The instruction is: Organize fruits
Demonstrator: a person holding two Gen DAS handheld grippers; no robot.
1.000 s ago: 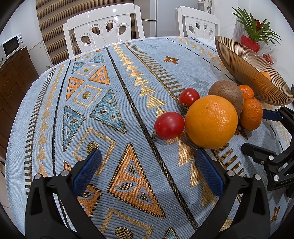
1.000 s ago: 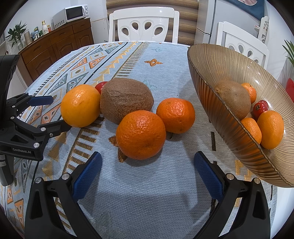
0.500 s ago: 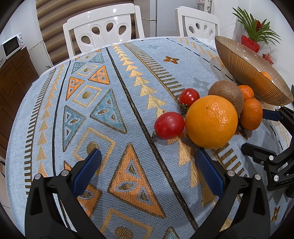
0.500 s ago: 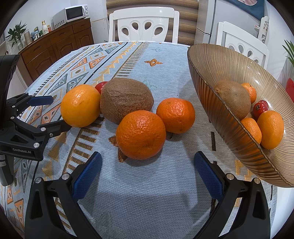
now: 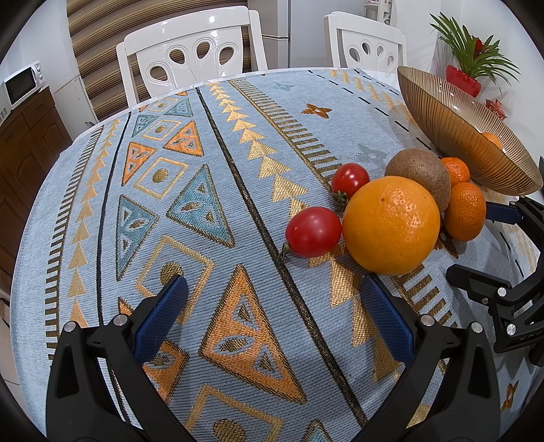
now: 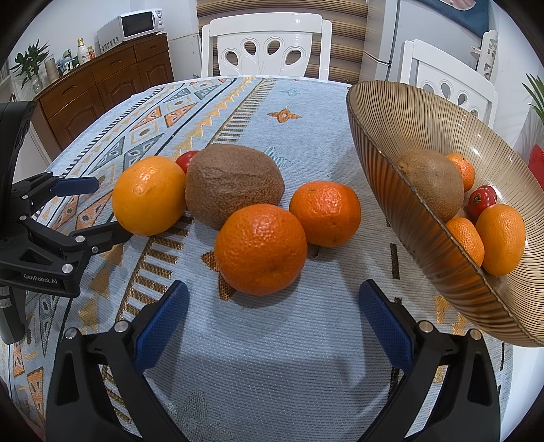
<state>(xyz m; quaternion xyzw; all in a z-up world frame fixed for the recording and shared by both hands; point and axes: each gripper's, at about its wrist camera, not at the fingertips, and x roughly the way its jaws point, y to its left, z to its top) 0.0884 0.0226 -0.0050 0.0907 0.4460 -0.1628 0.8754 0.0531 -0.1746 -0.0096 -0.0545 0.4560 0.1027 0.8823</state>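
Note:
On the patterned tablecloth (image 5: 210, 217) lie a big orange (image 5: 391, 224), two tomatoes (image 5: 312, 231) (image 5: 350, 178), a kiwi (image 5: 420, 173) and two mandarins (image 5: 464, 210) (image 5: 455, 170). My left gripper (image 5: 272, 312) is open and empty, just short of the near tomato and the orange. My right gripper (image 6: 270, 316) is open too, with the near mandarin (image 6: 260, 248) straight ahead of its fingers. Behind it sit the kiwi (image 6: 233, 188), the second mandarin (image 6: 324, 212) and the orange (image 6: 149, 195). A ribbed amber glass bowl (image 6: 384, 112) at the right holds several fruits.
White chairs (image 5: 190, 51) (image 5: 367, 44) stand behind the round table. A potted plant (image 5: 472, 64) stands beyond the bowl (image 5: 452, 125). A wooden sideboard (image 6: 108, 85) with a microwave (image 6: 132, 27) lines the left wall. The left gripper (image 6: 68, 210) shows at the left of the right wrist view, beside the orange.

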